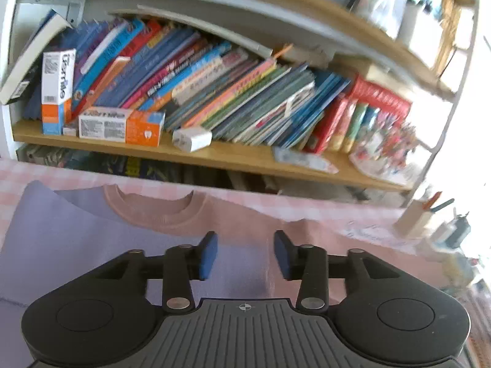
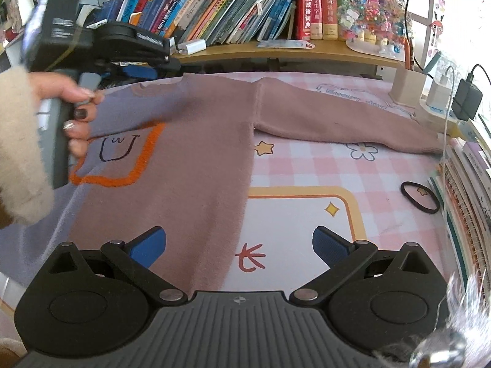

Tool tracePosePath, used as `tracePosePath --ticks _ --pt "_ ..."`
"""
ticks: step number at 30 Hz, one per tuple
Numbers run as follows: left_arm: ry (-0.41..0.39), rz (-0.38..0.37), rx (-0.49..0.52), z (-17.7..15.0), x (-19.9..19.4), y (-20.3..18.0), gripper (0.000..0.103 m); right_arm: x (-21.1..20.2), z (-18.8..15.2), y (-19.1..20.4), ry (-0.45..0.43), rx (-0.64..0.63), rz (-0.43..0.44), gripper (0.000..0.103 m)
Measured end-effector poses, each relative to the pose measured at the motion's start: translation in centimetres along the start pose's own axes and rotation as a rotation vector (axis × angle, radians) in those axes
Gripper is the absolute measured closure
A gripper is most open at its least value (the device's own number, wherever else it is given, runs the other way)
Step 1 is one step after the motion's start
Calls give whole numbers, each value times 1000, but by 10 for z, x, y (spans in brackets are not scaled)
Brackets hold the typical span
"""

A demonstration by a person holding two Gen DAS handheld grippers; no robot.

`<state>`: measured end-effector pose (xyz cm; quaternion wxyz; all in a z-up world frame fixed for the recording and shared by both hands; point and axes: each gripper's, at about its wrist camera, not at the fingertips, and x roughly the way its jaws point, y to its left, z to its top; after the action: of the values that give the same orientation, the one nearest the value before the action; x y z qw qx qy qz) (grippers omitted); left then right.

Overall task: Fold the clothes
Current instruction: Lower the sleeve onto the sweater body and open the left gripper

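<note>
Left tool hovers open over sweater.

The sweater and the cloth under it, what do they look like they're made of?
Sweater: looks like soft knit, probably wool or acrylic, matte and fuzzy, with a ribbed collar. Cloth: smooth printed sheet lying flat; its faint sheen hints at wipeable vinyl, though it could be cotton.

Left gripper half parted, apparently empty; right gripper spread wide, tilted downward.
</note>
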<state>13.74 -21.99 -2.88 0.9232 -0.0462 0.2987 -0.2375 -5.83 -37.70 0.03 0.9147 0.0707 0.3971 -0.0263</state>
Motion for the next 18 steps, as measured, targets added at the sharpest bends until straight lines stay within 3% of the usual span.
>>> tracePosePath --ticks 1,4,13,18 --pt "-3 -5 -4 -2 -9 4 48 1 1 1 0 0 6 0" --pt "3 42 -23 -3 -35 19 48 5 2 4 9 4 25 0" --pt "51 358 -99 -33 -133 99 48 15 7 5 19 24 49 1" --pt "97 507 -156 -59 -157 133 48 23 8 7 45 20 56 5"
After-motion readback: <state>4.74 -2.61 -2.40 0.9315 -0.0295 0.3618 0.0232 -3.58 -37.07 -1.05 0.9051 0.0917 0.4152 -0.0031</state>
